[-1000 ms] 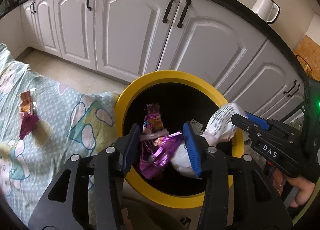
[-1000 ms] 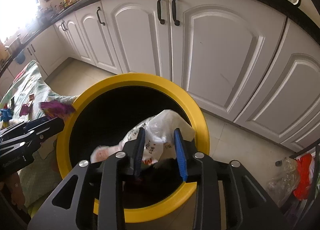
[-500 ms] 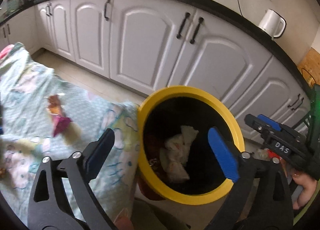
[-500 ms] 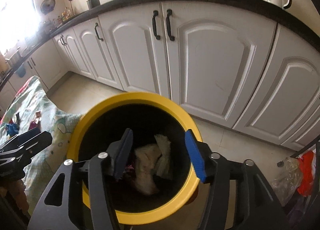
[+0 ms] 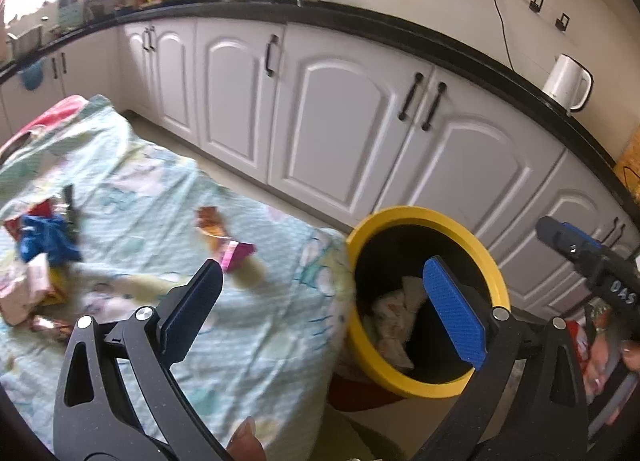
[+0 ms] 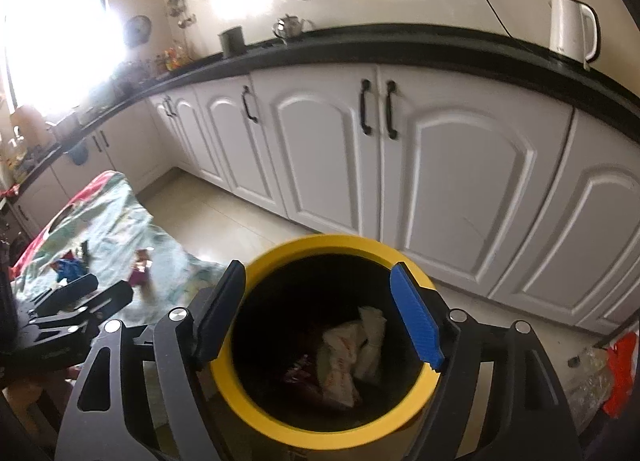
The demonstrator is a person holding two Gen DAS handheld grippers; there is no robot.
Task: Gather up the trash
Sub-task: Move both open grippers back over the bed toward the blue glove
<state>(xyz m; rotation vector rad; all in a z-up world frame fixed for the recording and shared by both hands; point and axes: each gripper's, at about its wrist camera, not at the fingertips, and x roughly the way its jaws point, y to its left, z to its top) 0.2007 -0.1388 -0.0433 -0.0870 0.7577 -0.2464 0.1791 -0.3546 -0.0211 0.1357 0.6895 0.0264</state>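
Kitchen floor beside a run of white cabinets [image 5: 340,133] under a black surface [image 5: 460,57], white kettle [image 5: 568,81] at its far right. Yellow-rimmed bin [image 6: 320,433] with a dark interior, standing just right of a pale patterned bedsheet [image 5: 260,341], its rim touching the cloth's edge. Inside the bin: crumpled white wrapper [image 6: 352,345] and a purple scrap [image 6: 298,369] to its left, lying at the bottom. Left gripper [image 5: 324,309] above the sheet's right edge, fingers spread wide and just been opening, nothing between them. Right gripper [image 6: 316,315] directly over the bin mouth, fingers also apart and just been opening, empty. More trash loose on the sheet: an orange and pink wrapper [image 5: 224,237] near the middle, a blue crumpled piece [image 5: 44,241] and a cluster of pale wrappers [image 5: 24,293] at the far left. Clear plastic and red bags [image 6: 600,369] on the floor at the right.
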